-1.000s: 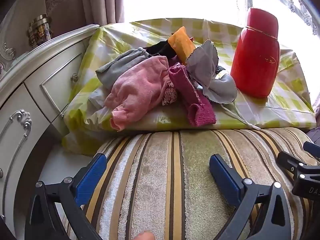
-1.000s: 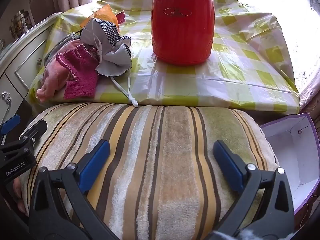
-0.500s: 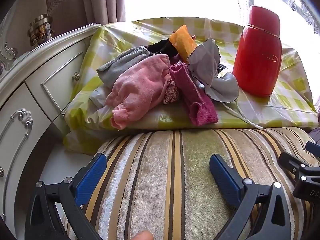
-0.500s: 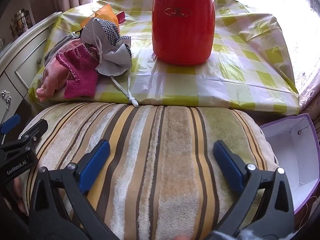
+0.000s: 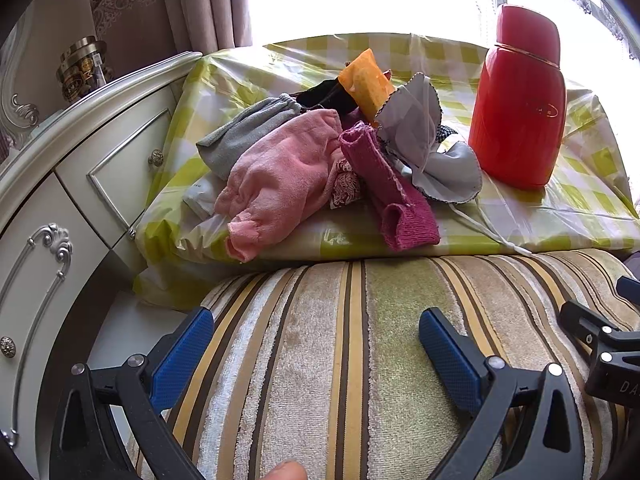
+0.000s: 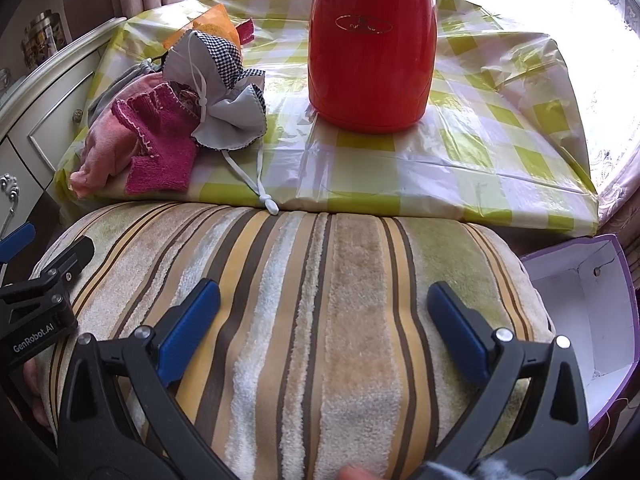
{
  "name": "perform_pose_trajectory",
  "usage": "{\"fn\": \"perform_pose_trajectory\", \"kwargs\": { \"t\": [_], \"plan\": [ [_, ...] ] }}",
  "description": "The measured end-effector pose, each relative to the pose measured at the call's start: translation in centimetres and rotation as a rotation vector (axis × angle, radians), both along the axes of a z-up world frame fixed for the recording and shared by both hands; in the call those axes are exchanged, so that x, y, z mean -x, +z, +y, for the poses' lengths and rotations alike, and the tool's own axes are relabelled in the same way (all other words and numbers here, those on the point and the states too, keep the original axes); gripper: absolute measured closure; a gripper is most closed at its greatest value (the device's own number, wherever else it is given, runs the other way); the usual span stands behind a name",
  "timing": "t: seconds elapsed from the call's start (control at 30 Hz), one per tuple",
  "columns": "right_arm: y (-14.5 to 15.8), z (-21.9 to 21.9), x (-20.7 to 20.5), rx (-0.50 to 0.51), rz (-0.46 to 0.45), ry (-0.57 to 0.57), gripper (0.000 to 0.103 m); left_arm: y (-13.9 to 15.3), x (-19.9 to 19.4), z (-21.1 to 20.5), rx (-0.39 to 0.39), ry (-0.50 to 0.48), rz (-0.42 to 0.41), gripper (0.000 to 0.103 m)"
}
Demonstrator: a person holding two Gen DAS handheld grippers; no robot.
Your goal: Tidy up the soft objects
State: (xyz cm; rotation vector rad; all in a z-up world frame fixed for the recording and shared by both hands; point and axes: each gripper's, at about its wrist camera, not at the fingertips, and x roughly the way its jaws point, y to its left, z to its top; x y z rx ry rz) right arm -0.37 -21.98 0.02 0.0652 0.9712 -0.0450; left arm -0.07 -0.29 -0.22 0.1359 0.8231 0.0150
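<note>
A pile of soft items lies on the checked tablecloth (image 5: 520,216): a pink towel (image 5: 276,176), a magenta knit piece (image 5: 392,196), a grey drawstring pouch (image 5: 432,148), a grey cloth (image 5: 244,132) and an orange item (image 5: 366,80). The pile also shows in the right wrist view (image 6: 168,128). My left gripper (image 5: 316,340) is open and empty above a striped cushion (image 5: 352,340), well short of the pile. My right gripper (image 6: 324,312) is open and empty above the same cushion (image 6: 320,300).
A red thermos (image 5: 520,96) stands on the table right of the pile, also in the right wrist view (image 6: 372,48). A white drawer cabinet (image 5: 60,200) is at the left. An open purple box (image 6: 588,304) sits right of the cushion.
The left wrist view has shifted slightly; the pile sits a little nearer. The right gripper has barely moved. Both stay open.
</note>
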Motion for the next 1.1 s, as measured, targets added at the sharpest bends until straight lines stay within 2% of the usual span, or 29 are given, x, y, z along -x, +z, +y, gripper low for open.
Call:
{"fn": "perform_pose_trajectory", "kwargs": {
  "t": [1.1],
  "plan": [
    [0.04,0.05,0.03,-0.003,-0.004,0.0,0.0,0.02,0.02,-0.87,-0.001,0.007,0.003,0.0]
  ]
}}
